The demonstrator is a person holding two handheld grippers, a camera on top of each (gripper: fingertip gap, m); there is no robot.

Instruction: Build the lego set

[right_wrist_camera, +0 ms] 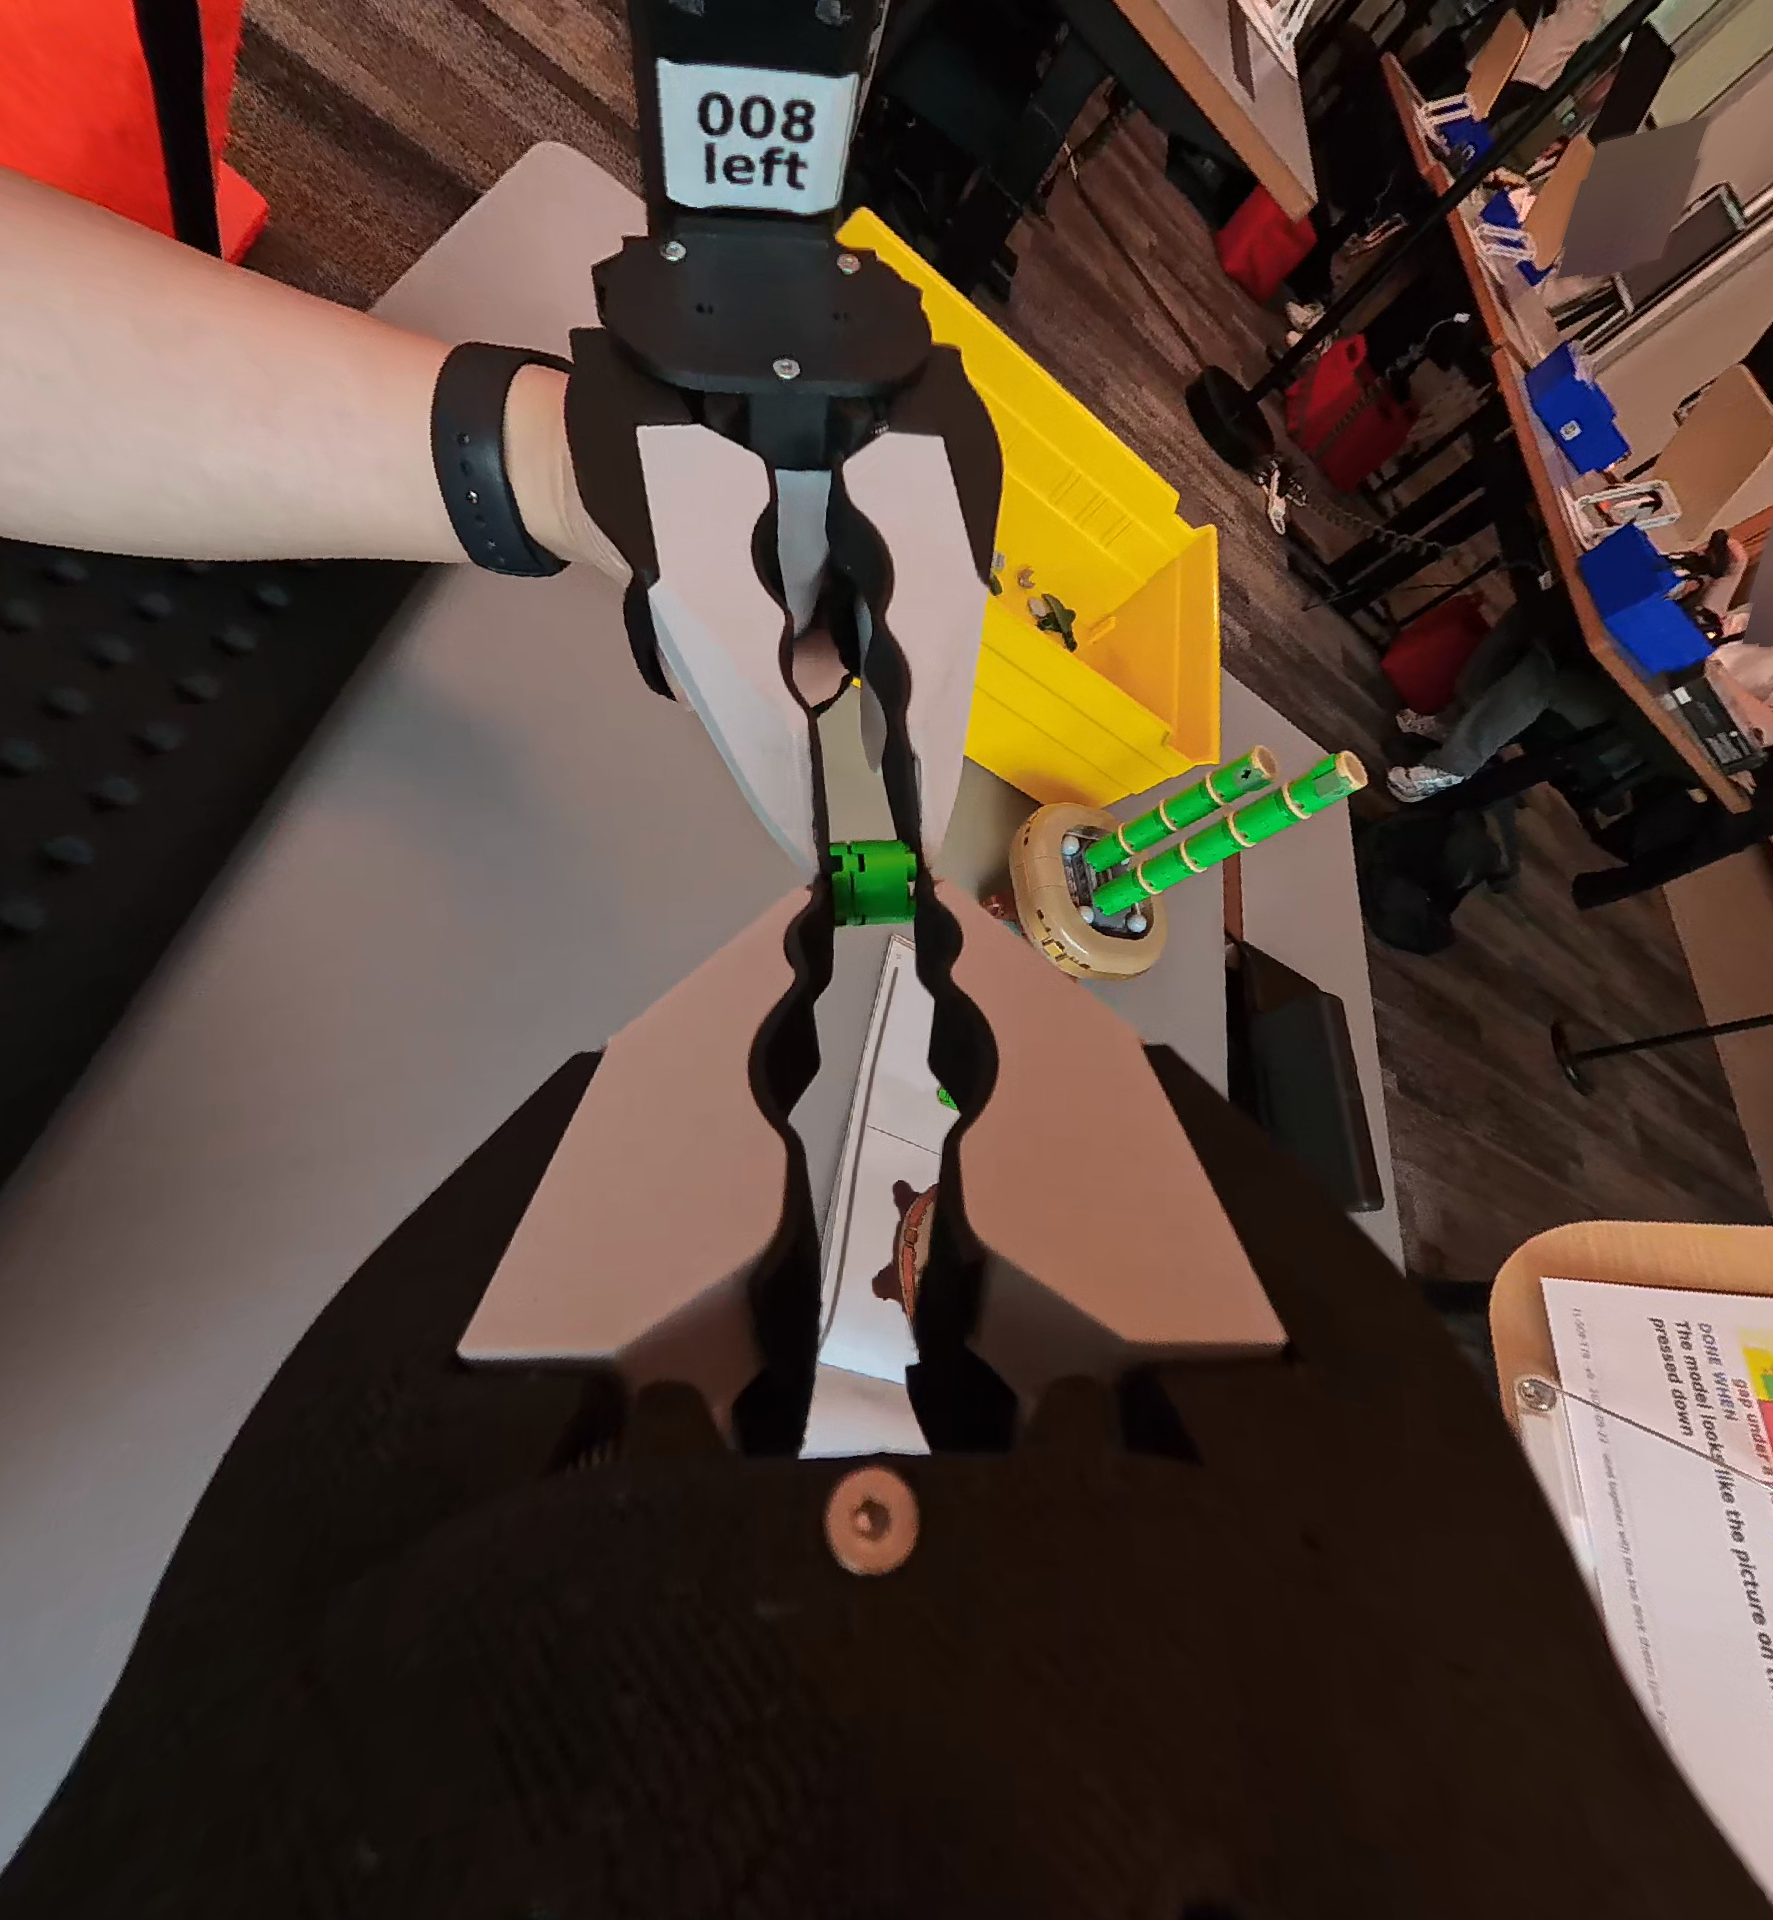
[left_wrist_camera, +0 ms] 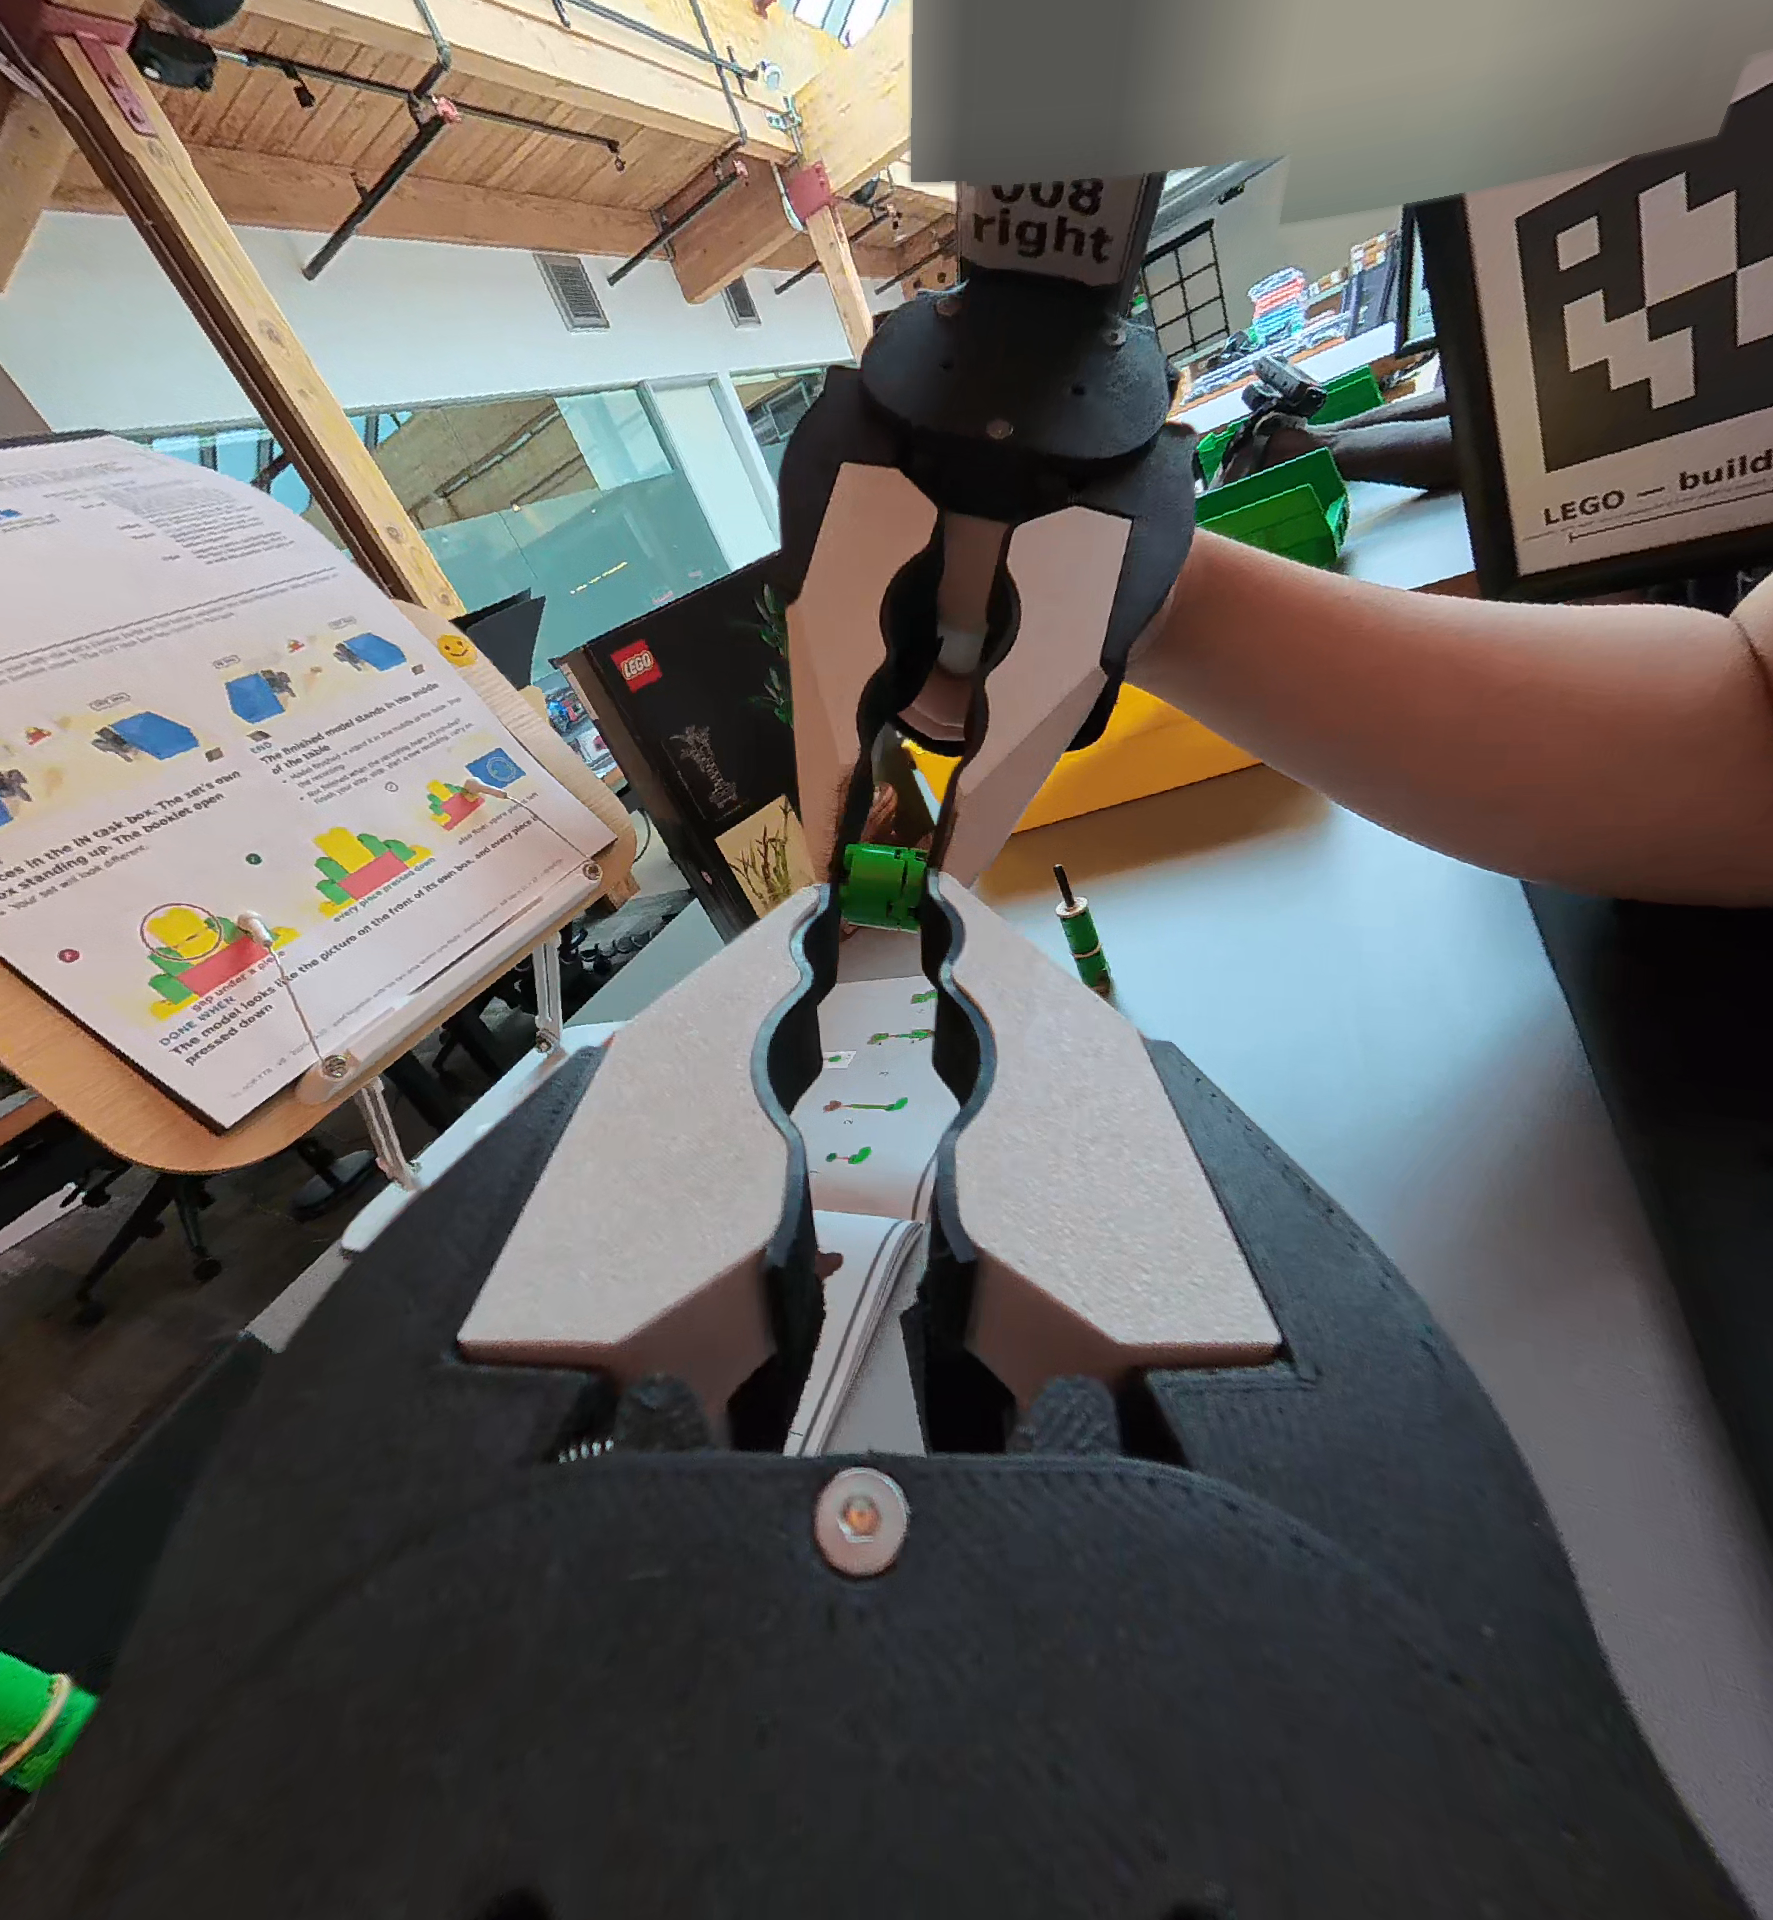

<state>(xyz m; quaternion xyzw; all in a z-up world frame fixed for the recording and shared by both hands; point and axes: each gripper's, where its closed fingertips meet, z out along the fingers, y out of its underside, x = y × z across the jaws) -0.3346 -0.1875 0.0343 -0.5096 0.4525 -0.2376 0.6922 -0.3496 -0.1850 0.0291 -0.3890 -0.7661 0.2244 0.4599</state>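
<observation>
A short stack of green round lego pieces (left_wrist_camera: 882, 888) is held in the air between both grippers, which meet tip to tip. My left gripper (left_wrist_camera: 877, 912) is shut on the near end of the stack. My right gripper (left_wrist_camera: 887, 844) comes from above and is shut on its far end. In the right wrist view the same green stack (right_wrist_camera: 869, 883) sits between my right gripper (right_wrist_camera: 871, 916) and my left gripper (right_wrist_camera: 866, 847). The part-built model, a tan round base (right_wrist_camera: 1090, 904) with two green stalks (right_wrist_camera: 1225, 821), stands on the table to the right.
An open instruction booklet (right_wrist_camera: 882, 1195) lies on the grey table under the grippers. A yellow bin (right_wrist_camera: 1069, 582) with a few small pieces is behind. A short green stalk on a black axle (left_wrist_camera: 1084, 935) stands on the table. A sheet on a wooden stand (left_wrist_camera: 238, 779) is left. My two grippers' fingertips are within a few centimetres of each other.
</observation>
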